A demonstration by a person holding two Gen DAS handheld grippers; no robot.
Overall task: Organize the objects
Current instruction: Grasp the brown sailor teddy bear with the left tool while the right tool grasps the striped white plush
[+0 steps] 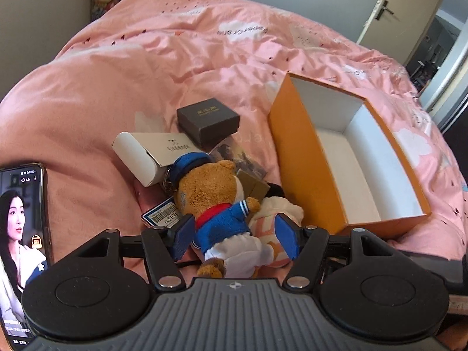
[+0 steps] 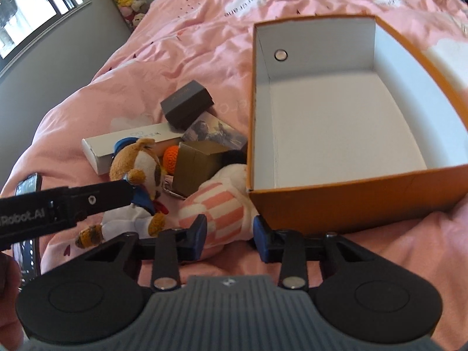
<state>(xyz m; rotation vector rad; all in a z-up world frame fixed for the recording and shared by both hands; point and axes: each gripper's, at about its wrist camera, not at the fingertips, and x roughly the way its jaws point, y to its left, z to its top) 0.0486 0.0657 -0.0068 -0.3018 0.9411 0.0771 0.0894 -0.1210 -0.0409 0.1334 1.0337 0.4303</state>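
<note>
Both grippers are hovering low over the pink bed cover (image 1: 122, 67), and the pile of odds and ends is sitting right in front of them. The left gripper (image 1: 235, 235) is holding its jaws spread wide around the sailor bear plush (image 1: 218, 201); the blue pads are standing either side of its blue jacket and white trousers, not pressing on it. In the right wrist view that same gripper is reaching in from the left edge as a black bar, its tip lying across the bear.

The right gripper (image 2: 229, 238) is sitting over the pink-and-white striped plush (image 2: 218, 207), jaws partly closed with the striped body between them. The left pad looks to be touching the fabric; the right pad is showing a sliver of gap, so I cannot tell whether the grip is firm.

Behind the toys, a dark grey jewellery box (image 1: 208, 123) is resting on a long white box (image 1: 152, 152) and a picture card (image 1: 239, 158). A gold-brown carton (image 2: 199, 163) is leaning against the striped plush, with an orange crocheted ball (image 2: 172, 158) tucked beside it. A barcode price tag (image 1: 162, 215) is poking out under the bear.

The orange cardboard box (image 2: 351, 199) is lying open with its white inside bare, just to the right of the pile, touching the striped plush. A phone (image 1: 22, 234) is lying on the bed at far left, screen lit.
</note>
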